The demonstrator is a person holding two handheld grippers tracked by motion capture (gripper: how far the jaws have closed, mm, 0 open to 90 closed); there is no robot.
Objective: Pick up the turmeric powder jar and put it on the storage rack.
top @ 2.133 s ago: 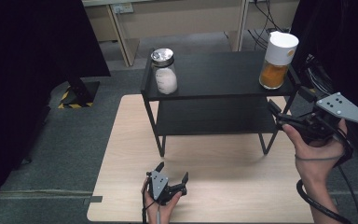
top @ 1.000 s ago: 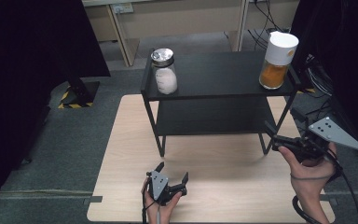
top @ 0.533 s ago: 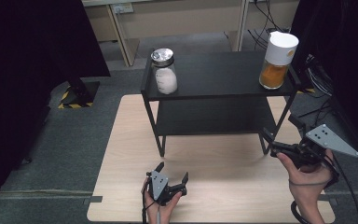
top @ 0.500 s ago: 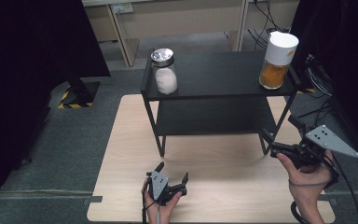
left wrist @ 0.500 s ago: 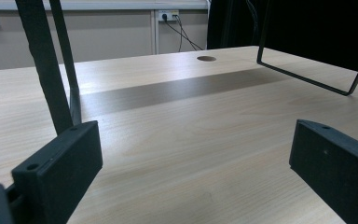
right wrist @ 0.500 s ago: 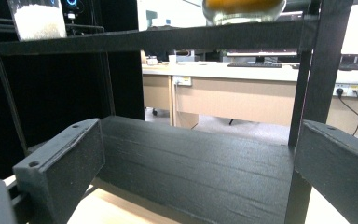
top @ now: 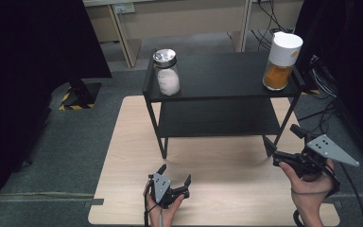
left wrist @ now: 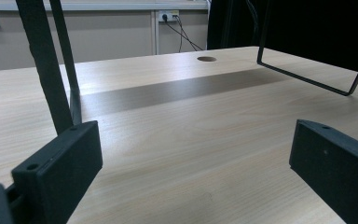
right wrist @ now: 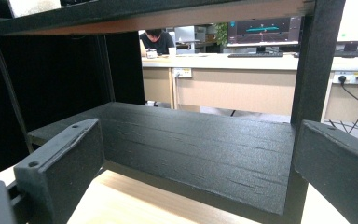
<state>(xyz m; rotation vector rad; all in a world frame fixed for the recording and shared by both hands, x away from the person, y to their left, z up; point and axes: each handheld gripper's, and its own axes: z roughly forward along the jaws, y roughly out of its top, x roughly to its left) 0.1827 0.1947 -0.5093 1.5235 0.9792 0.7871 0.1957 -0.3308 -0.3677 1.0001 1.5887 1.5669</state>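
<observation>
Overhead camera; two low, perhaps table-level.

Right hand (top: 307, 189) cut off at wrist by high view's bottom edge. Rack (right wrist: 205, 140) cropped in right gripper view; upper shelf mostly out of frame. White-filled jar (top: 166, 72) label too small to read. Desk (top: 227, 198) rear part hidden under rack.
</observation>
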